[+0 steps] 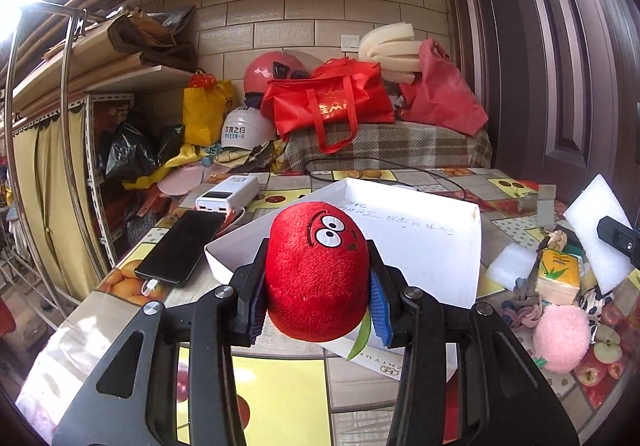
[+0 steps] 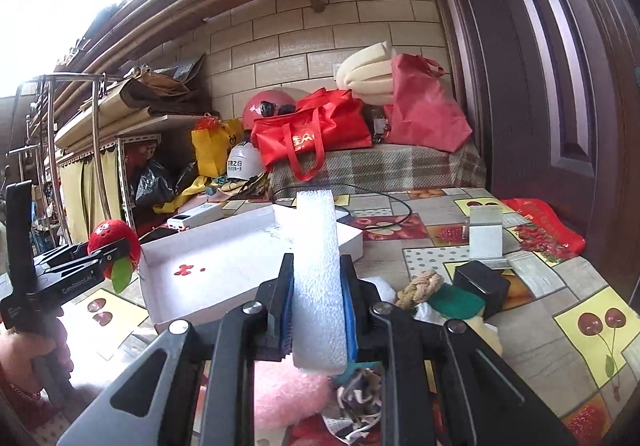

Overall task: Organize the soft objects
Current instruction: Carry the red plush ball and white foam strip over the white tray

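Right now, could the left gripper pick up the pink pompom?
Probably not yet: the left gripper is shut on the red plush. The pink pompom lies uncovered to its right, reachable after releasing.

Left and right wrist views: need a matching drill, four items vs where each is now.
Items:
1. red plush toy
2. white foam strip
3. pink pompom
4. black phone

Places:
A. lying on the table, plugged into a cable
B. clamped in the right claw
C. clamped in the left claw
D. loose on the table beside the braided rope

Pairs: 1-C, 2-B, 3-D, 4-A
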Demonstrator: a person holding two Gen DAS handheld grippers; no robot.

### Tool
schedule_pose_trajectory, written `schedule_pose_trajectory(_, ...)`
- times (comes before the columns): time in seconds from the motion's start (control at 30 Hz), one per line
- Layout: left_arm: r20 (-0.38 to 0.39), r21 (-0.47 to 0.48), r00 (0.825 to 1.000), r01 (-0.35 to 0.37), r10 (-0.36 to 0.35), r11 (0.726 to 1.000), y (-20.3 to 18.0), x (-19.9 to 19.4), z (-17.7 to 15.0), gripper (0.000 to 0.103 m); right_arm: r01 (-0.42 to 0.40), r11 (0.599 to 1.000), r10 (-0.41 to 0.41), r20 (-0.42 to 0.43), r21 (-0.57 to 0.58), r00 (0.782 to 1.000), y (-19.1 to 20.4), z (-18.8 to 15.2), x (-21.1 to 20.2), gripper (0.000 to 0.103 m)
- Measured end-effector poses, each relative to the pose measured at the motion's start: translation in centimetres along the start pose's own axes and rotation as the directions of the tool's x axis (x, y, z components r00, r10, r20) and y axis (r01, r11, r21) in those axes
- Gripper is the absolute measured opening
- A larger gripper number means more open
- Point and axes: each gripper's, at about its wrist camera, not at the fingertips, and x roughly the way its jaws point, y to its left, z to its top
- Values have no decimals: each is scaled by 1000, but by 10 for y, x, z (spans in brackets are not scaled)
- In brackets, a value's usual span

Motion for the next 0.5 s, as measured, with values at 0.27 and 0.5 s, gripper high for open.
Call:
schedule_pose_trajectory(0.27,-18,2,999,-48,48,999,-1,19,5,42,-41,997,40,-12,-70,999,43,0,30,19)
schedule_pose_trajectory(0.5,-78,7,995,-55,56,998,-3,46,9,42,-24,998,22,-39,-56,999,64,3,63,19)
